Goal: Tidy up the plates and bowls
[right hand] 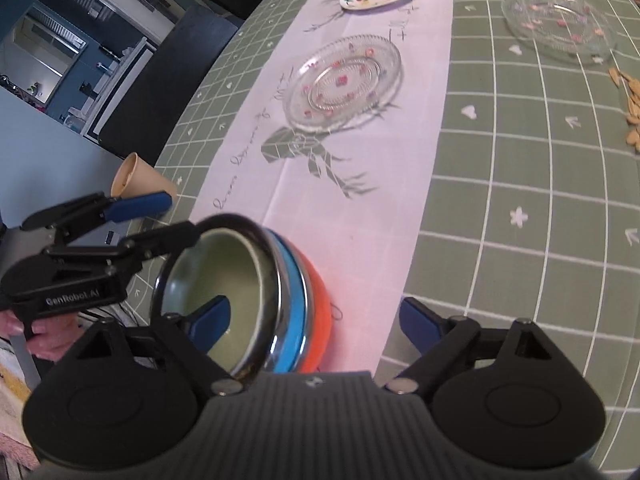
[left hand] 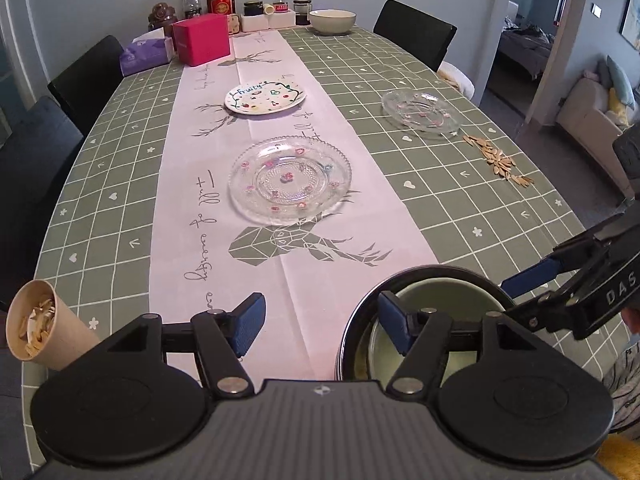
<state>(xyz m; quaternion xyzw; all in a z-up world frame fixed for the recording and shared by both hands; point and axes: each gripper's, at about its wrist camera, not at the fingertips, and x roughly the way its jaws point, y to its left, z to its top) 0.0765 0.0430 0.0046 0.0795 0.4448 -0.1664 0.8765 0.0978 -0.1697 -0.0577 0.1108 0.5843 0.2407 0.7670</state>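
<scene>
On the far left, a paper cup (left hand: 38,322) full of shells sat at the edge of the table (left hand: 460,200). It was not part of the job.

The left gripper (left hand: 322,322) was open wide. One of its fingers hung over the white cloth. The other finger was at the rim of the stack of bowls (right hand: 256,300). It held nothing.

The stack stood close by, near the front of the table. A pale green bowl sat inside a bowl with a shiny metal rim, and a blue one and an orange one were under those. A stack like that would likely be heavy, and the shiny rim looked slippery. A good place to hold it would be the thick rim, from both sides.

The right gripper (right hand: 314,326) was open wide too. One finger was inside the green bowl and the other was outside the stack, so the bowl wall lay between them. The pads did not look like they were pressing yet.

Farther out lay a glass plate (left hand: 290,179) on the white cloth, then a painted plate (left hand: 265,97). To the right was another glass plate (left hand: 420,111), and a green bowl (left hand: 332,21) sat at the far end. Glass could break easily and would slide, so it should be pinched softly at the rim.
</scene>
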